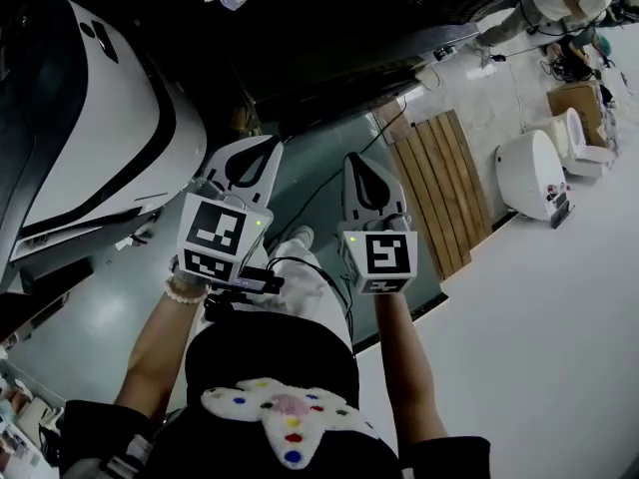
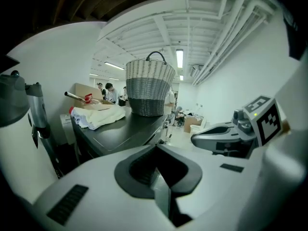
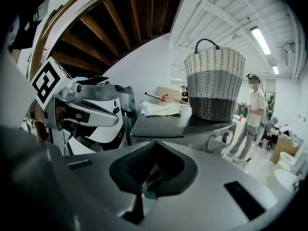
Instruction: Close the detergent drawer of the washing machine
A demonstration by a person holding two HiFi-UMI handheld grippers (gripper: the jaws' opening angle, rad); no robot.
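Note:
The washing machine (image 3: 183,121) has a dark flat top; its front panel with a knob (image 3: 225,136) shows only in the right gripper view, and I cannot make out the detergent drawer. A two-tone wicker basket (image 3: 214,83) and folded white towels (image 3: 161,109) sit on top; the basket (image 2: 150,88) also shows in the left gripper view. My left gripper (image 1: 262,146) and right gripper (image 1: 361,160) are held side by side in the air in front of the machine, apart from it. Both are shut with nothing between the jaws.
A large white and black appliance (image 1: 90,128) stands to the left. A slatted wooden board (image 1: 439,193) and white toilets (image 1: 529,173) are on the floor to the right. A person (image 3: 252,114) stands beside the machine. Wooden stairs (image 3: 120,28) run overhead.

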